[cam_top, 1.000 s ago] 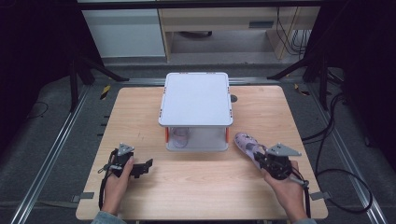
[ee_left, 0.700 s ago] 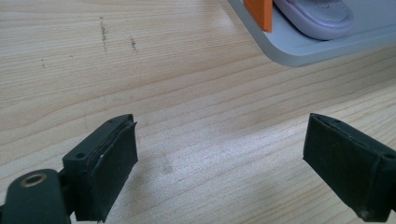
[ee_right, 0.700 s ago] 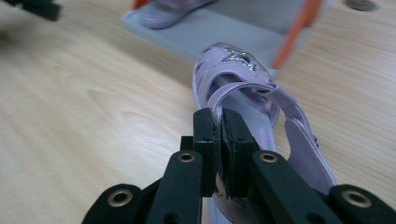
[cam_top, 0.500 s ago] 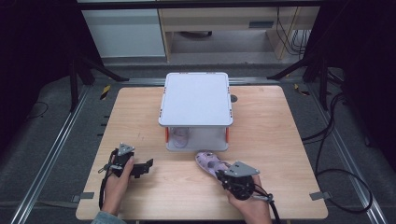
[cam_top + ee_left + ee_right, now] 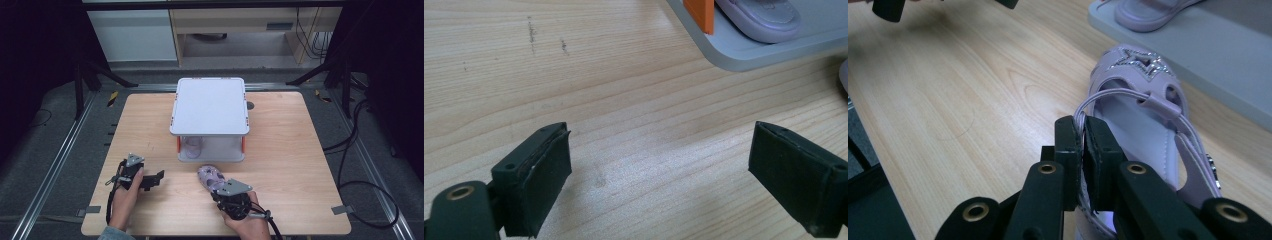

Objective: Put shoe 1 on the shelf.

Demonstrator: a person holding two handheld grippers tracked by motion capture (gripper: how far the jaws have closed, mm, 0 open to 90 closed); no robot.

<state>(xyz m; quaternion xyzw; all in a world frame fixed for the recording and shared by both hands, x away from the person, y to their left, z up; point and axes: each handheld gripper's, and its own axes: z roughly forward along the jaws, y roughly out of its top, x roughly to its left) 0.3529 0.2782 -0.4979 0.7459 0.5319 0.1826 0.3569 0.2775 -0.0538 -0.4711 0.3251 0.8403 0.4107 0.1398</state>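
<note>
A lilac strapped sandal [image 5: 1138, 95] with a glittery star on its toe lies on the wooden table [image 5: 300, 150] just in front of the white two-tier rack [image 5: 209, 105]. My right gripper [image 5: 1083, 125] is shut on the thin heel strap of this sandal [image 5: 208, 176], toe pointing toward the rack. A second lilac sandal [image 5: 759, 17] rests on the rack's lower shelf beside an orange post [image 5: 699, 12]. My left gripper [image 5: 664, 165] stands open over bare wood at the front left, with nothing between its jaws; in the high view the left gripper [image 5: 156, 179] points right.
The rack's grey base [image 5: 1208, 60] lies close ahead of the held sandal. Table edges run near both hands at the front. Cables [image 5: 360, 165] trail on the floor at the right, and metal rails [image 5: 60, 165] border the table.
My right gripper has carried the sandal from the table's right side leftward to the front of the rack. The left gripper has stayed in place, open.
</note>
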